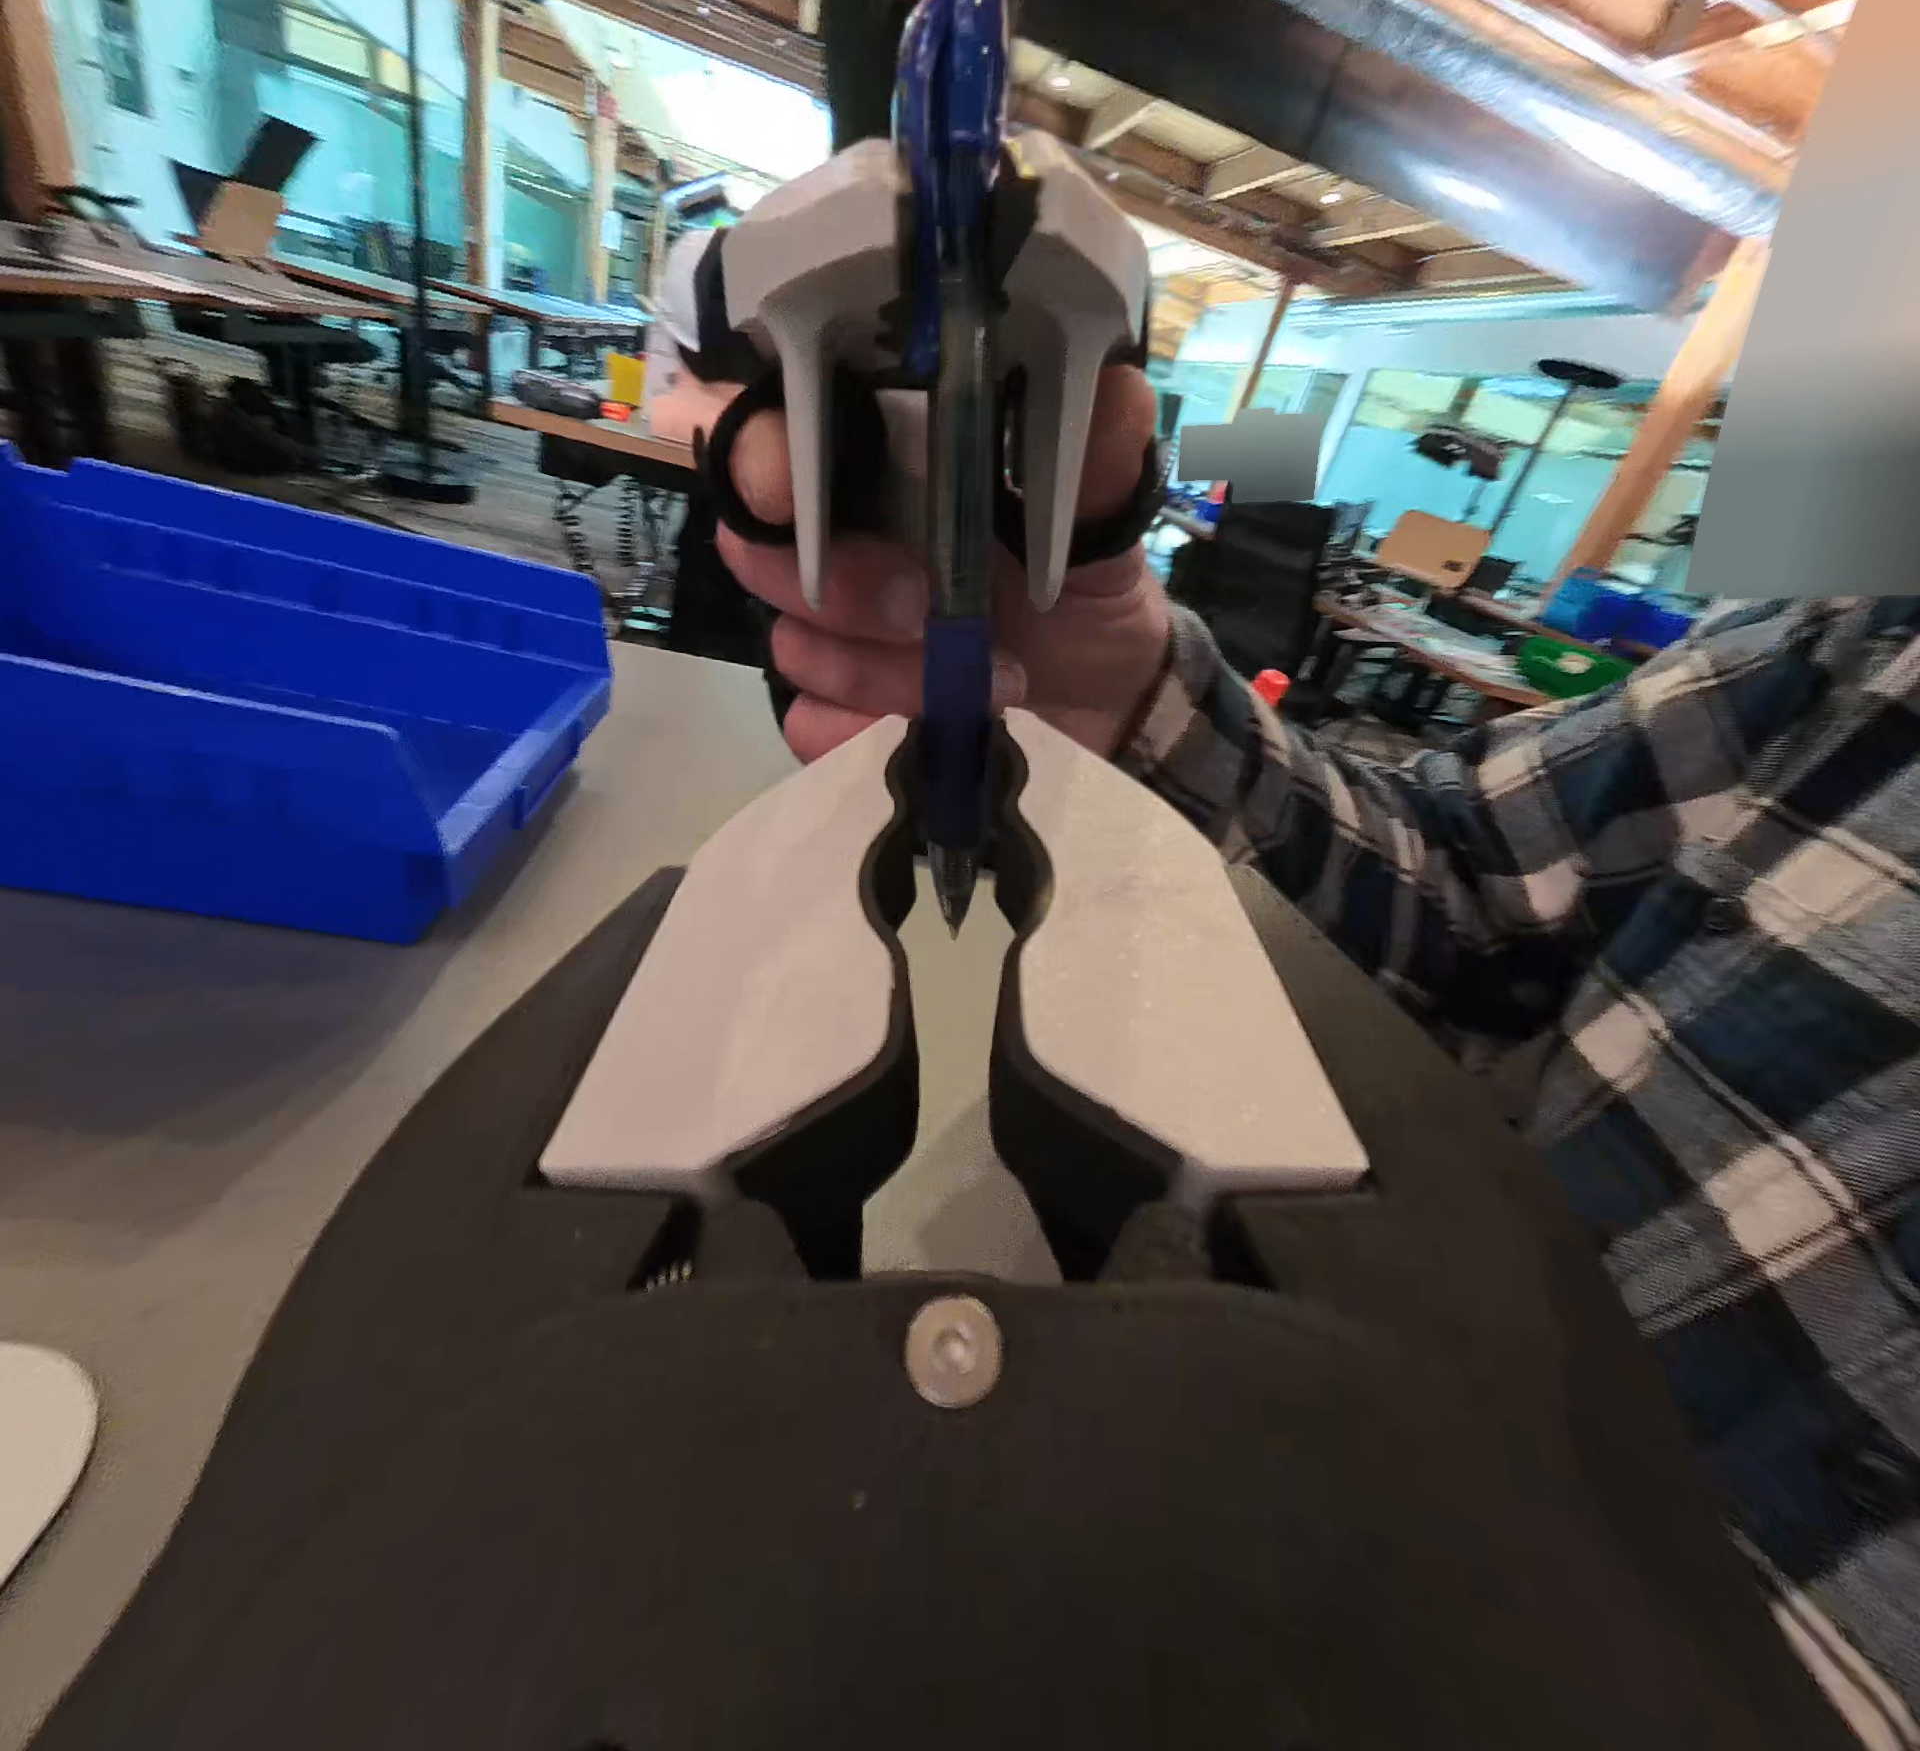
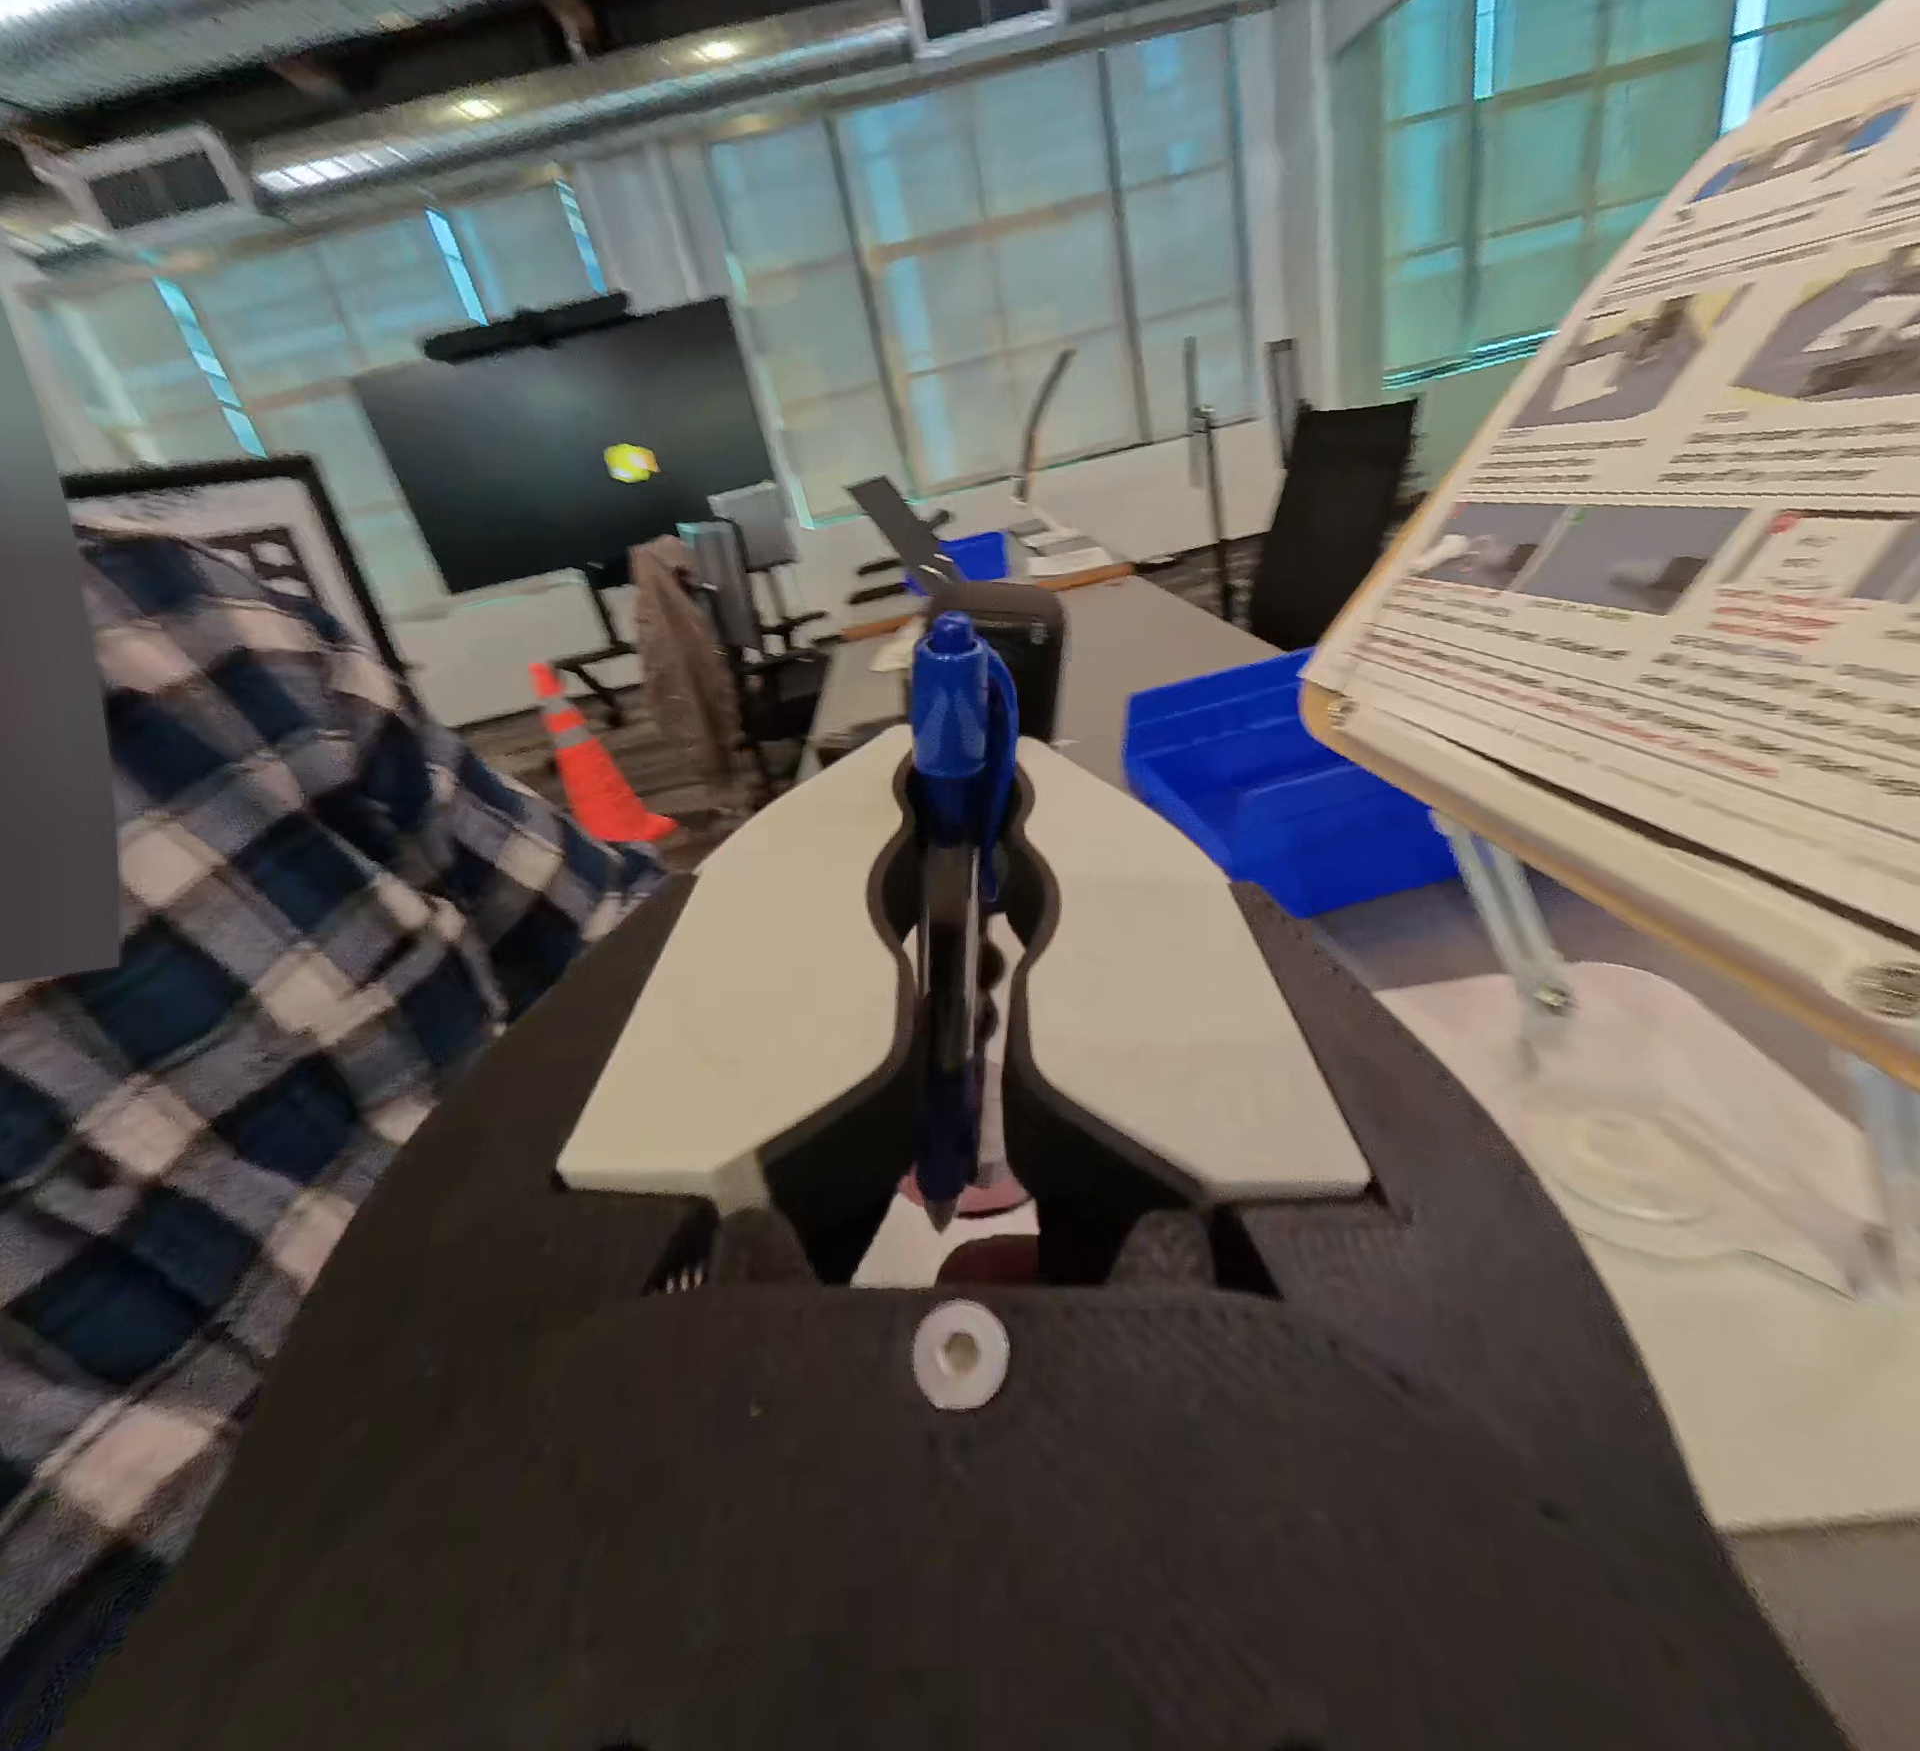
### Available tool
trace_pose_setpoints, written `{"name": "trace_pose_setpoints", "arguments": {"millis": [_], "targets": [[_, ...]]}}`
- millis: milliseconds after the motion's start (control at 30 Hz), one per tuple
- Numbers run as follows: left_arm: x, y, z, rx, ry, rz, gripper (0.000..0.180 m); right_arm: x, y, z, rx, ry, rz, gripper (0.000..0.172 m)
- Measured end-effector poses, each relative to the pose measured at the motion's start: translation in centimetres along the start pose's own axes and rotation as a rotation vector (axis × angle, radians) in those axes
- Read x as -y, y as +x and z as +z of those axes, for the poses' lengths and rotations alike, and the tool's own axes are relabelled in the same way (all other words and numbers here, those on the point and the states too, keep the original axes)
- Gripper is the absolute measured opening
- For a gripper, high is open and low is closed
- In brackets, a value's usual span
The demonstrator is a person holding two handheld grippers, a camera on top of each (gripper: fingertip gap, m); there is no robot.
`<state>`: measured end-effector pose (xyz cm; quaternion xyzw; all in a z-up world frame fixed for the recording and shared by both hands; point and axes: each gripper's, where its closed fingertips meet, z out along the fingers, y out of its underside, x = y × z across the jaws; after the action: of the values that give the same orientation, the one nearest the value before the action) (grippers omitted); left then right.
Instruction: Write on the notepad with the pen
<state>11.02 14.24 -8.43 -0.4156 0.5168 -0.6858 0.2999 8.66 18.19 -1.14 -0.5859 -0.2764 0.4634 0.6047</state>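
Notepad not visible in either view, so nothing yet to write on; risk is the pen (image 1: 951, 558) twisting or slipping when one gripper lets go mid-air, since both clamp it at once. Right gripper (image 2: 961, 802) nearly shut on the blue clicker end, barrel running back between its fingers. Left gripper (image 1: 951, 771) nearly shut on the dark blue grip, tip poking past the pads toward its camera. Blue bin (image 1: 260, 683) sits left.
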Motion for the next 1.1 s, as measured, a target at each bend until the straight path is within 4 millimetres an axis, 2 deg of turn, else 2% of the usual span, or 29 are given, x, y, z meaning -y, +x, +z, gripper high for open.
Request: {"name": "trace_pose_setpoints", "arguments": {"millis": [33,100,167,267,300,333,400,633,733,833,900,967,1067,1100], "targets": [[0.0,-0.2,0.0,0.025,0.005,0.01,0.011,0.0,0.2,0.0,-0.034,-0.002,-0.024,0.014],[0.3,-0.8,-0.2,0.092,0.038,0.027,0.011,0.4,0.7,0.0,-0.096,0.01,-0.039,0.033],[0.2,-1.5,-0.3,0.159,0.056,0.051,0.011,0.4,1.6,-0.2,-0.189,0.01,-0.053,0.036],[-0.2,-1.9,-0.1,0.222,0.039,0.101,0.011,-0.1,2.0,0.0,-0.232,-0.011,-0.049,0.038],[-0.3,-1.9,0.0,0.23,0.034,0.114,0.011,-0.3,2.0,0.1,-0.232,-0.02,-0.05,0.03],[-0.4,-1.9,0.1,0.234,0.028,0.123,0.011,-0.4,1.9,0.2,-0.231,-0.027,-0.055,0.015],[-0.7,-2.1,0.3,0.247,0.009,0.131,0.011,-0.7,1.8,0.4,-0.229,-0.042,-0.055,0.008],[-0.9,-2.4,0.3,0.266,0.018,0.122,0.011,-1.2,1.8,0.5,-0.24,-0.085,-0.082,0.006],[-0.6,-2.3,-0.1,0.247,0.013,0.095,0.016,-0.6,1.6,0.2,-0.228,-0.051,-0.083,0.007],[-0.7,-3.0,-2.0,0.281,-0.061,0.112,0.042,0.3,1.5,-0.8,-0.209,0.001,-0.052,0.007],[-1.9,-3.4,-3.9,0.292,-0.197,0.14,0.04,0.4,1.7,-1.4,-0.21,0.013,-0.04,0.006],[-4.9,-4.1,-6.8,0.319,-0.442,0.229,0.048,0.3,1.6,-1.9,-0.198,0.018,-0.031,0.007],[-10.5,-4.4,-12.2,0.312,-0.775,0.192,0.063,-0.4,1.3,-2.3,-0.187,0.011,-0.025,0.006],[-11.7,-4.6,-13.9,0.335,-0.84,0.195,0.067,-0.7,1.2,-2.4,-0.18,0.008,-0.018,0.006]]}}
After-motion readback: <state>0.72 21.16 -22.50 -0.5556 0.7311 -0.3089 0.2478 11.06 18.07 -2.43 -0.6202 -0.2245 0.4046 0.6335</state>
